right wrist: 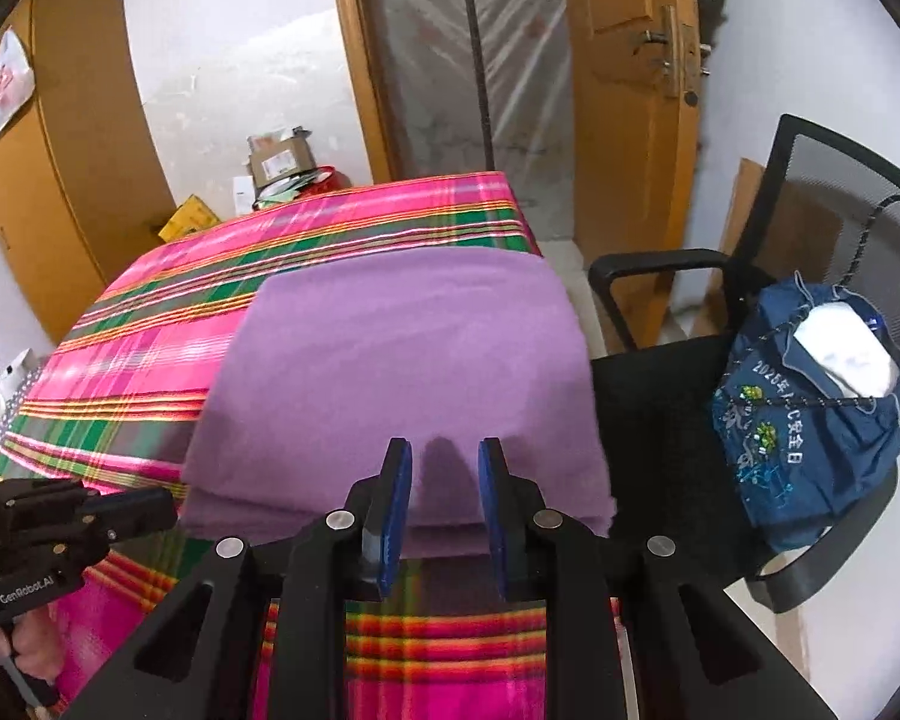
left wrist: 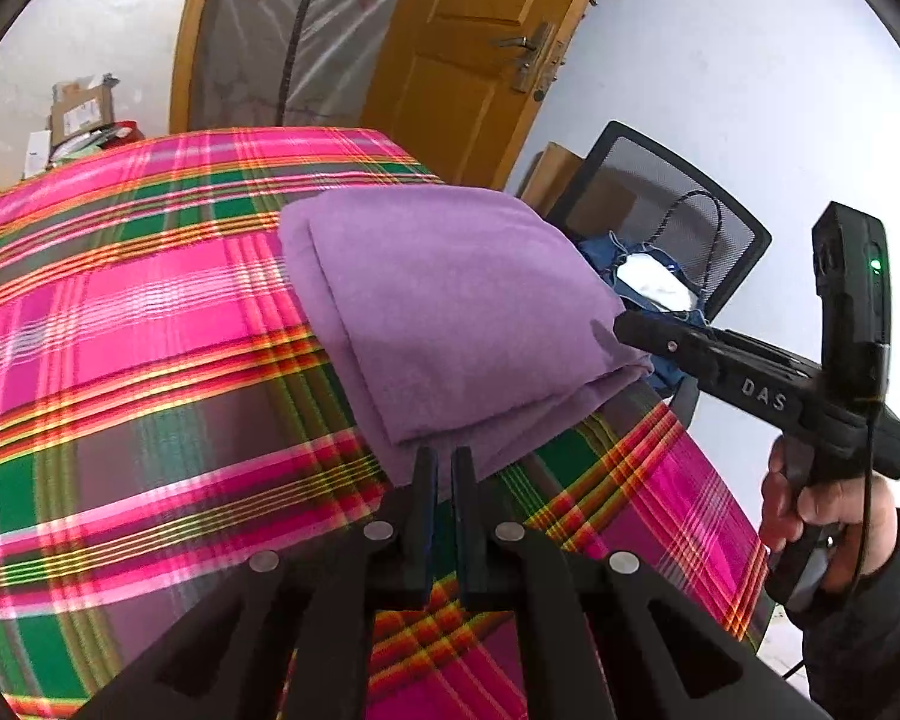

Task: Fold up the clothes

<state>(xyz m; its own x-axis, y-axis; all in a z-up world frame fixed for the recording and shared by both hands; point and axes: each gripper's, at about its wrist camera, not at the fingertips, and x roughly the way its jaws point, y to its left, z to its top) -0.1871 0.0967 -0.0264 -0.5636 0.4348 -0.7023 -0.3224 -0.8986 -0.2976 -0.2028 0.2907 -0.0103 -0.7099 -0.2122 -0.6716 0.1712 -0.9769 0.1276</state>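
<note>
Purple cloth lies folded into a layered rectangle on the plaid worktop, seemingly nearly done. Left tongs are together and empty at its near edge; right tongs stand apart, holding nothing

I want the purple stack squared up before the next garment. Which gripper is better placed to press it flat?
Probably the right. The right gripper sits open over the folded purple cloth, centred on its near edge. The left gripper is nearly shut at the cloth's near corner, beside the stack.
</note>
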